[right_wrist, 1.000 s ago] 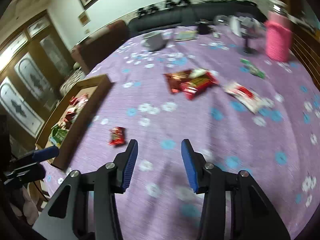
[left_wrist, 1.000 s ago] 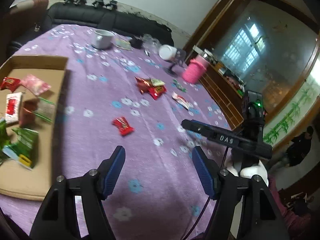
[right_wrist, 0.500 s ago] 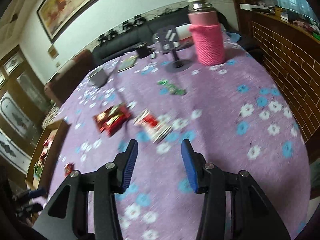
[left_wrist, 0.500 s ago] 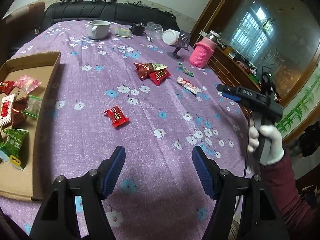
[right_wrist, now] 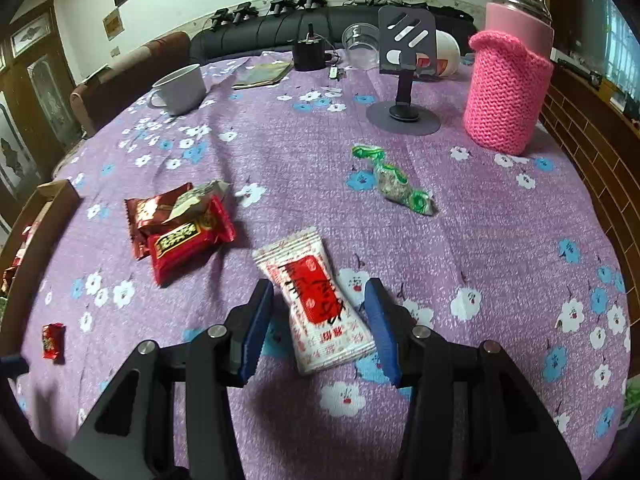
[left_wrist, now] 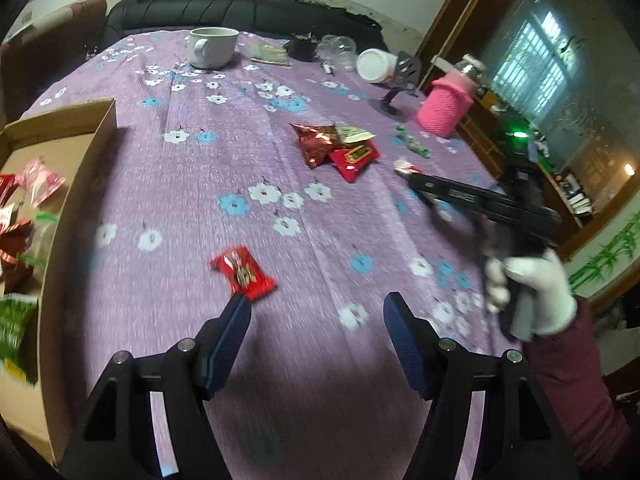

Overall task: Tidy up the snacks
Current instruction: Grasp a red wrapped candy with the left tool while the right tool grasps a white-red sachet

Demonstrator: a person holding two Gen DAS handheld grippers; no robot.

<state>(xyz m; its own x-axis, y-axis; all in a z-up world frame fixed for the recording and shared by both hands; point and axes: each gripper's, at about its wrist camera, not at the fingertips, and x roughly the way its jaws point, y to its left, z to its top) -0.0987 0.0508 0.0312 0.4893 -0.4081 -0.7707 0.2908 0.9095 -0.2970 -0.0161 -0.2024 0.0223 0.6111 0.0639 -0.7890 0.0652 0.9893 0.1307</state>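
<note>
Right wrist view: right gripper point(right_wrist: 316, 312) spread, straddling the white-and-red foil snack packet point(right_wrist: 316, 300) lying flat on the purple floral tablecloth point(right_wrist: 500, 240); advise lowering squarely, pinching mid-packet; left gripper point(left_wrist: 316, 320) likewise spread, near the small red candy wrapper point(left_wrist: 244, 272).

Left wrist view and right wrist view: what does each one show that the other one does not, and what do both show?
Only the left wrist view shows the snacks inside the brown cardboard box and the white-gloved hand. Only the right wrist view shows the white packet with red label between open jaws. Both show the purple flowered tablecloth, white ceramic mug, pink knitted bottle sleeve and small red candy packet.
</note>
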